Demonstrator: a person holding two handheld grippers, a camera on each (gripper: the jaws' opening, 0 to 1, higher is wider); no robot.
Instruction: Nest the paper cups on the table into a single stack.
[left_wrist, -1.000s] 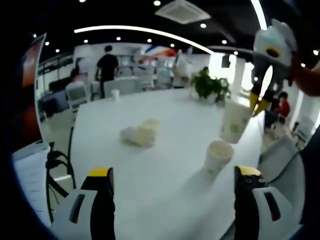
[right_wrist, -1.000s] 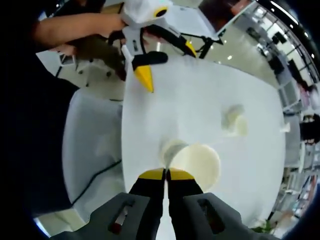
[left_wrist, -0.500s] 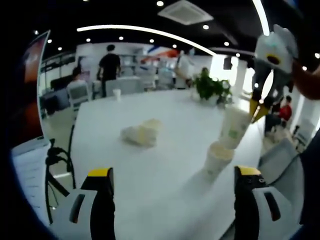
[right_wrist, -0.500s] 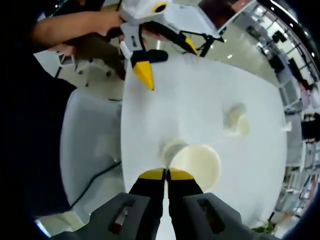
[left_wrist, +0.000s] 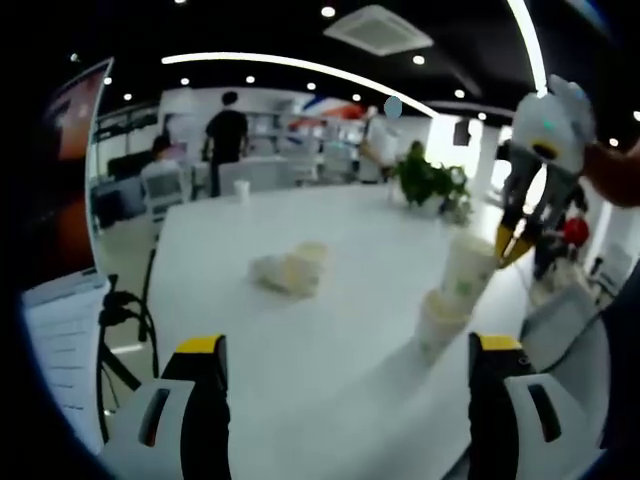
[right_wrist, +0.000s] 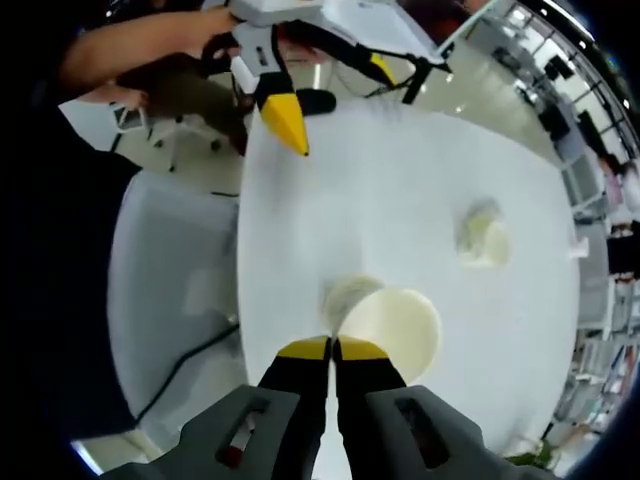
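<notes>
A paper cup (left_wrist: 468, 268) hangs tilted from my right gripper (left_wrist: 510, 243), which is shut on its rim; its base sits in the mouth of a cup (left_wrist: 438, 322) standing on the white table (left_wrist: 330, 330). From above, the held cup (right_wrist: 392, 325) covers most of the standing cup (right_wrist: 347, 297), with my right gripper (right_wrist: 332, 348) pinching the rim. Two more cups (left_wrist: 286, 271) lie on their sides mid-table, also seen as the lying cups (right_wrist: 482, 236). My left gripper (left_wrist: 348, 345) stands open and empty near the table's edge. It appears as the left gripper (right_wrist: 330, 95) in the right gripper view.
A small cup (left_wrist: 241, 188) stands at the table's far end, near a potted plant (left_wrist: 428, 180). White chairs (right_wrist: 170, 290) line the near side. Cables (left_wrist: 122, 312) hang off the left edge. People stand in the background.
My right gripper has carried the held cup down and to the left, from beside the standing cup until its base entered that cup's mouth. The left gripper stays open.
</notes>
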